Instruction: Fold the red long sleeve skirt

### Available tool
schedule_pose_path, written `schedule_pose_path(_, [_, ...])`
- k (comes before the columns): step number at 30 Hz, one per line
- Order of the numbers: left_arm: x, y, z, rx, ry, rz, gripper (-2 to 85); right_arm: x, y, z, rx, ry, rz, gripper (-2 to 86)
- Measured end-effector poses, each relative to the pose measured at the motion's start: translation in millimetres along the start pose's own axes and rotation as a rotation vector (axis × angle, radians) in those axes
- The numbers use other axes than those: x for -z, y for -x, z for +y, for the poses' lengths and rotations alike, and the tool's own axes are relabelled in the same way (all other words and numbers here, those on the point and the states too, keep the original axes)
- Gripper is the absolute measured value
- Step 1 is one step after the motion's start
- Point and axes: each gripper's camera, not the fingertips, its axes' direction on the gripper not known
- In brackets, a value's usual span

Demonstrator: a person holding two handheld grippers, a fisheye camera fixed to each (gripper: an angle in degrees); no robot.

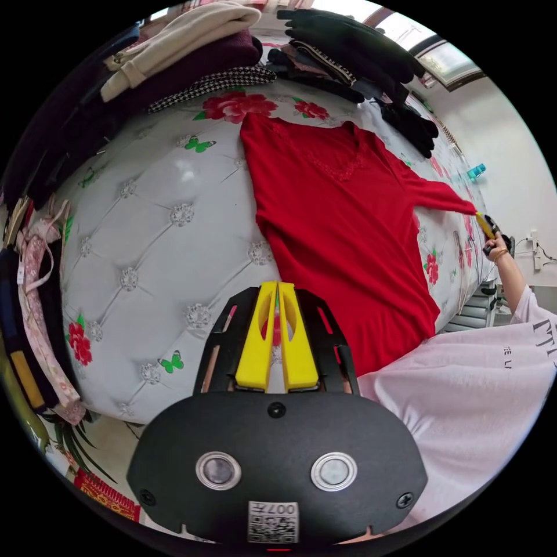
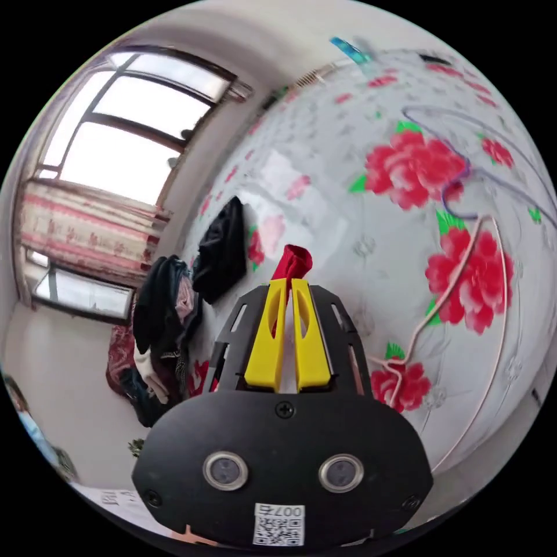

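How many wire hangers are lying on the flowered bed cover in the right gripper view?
2: a purple hanger near the top right, and a pink hanger just below it. More may be hidden outside the view.

In the left gripper view the dress's (image 1: 342, 232) hem goes under the person's white shirt (image 1: 464, 400), and its left sleeve is out of sight. The far sleeve end meets the right claw (image 1: 486, 227), too small to judge its grip. In the right gripper view the bed (image 2: 348, 191) blurs with distance, and the hangers (image 2: 464, 272) run past the edge.
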Motion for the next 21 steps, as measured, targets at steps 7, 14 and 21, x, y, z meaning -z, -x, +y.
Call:
schedule_pose_path(7, [14,19,42,0.019,-0.060,0.009,-1.0,-19,57,20,0.114,0.026,-0.207,-0.1])
schedule_pose_path(14, [21,46,95,0.089,-0.138,0.046,-1.0,-18,281,146,0.964,0.294,-0.495,-0.2])
schedule_pose_path(21, [21,66,156,0.094,-0.212,0.085,-1.0,-58,334,343,1.331,0.673,-0.586,-0.1])
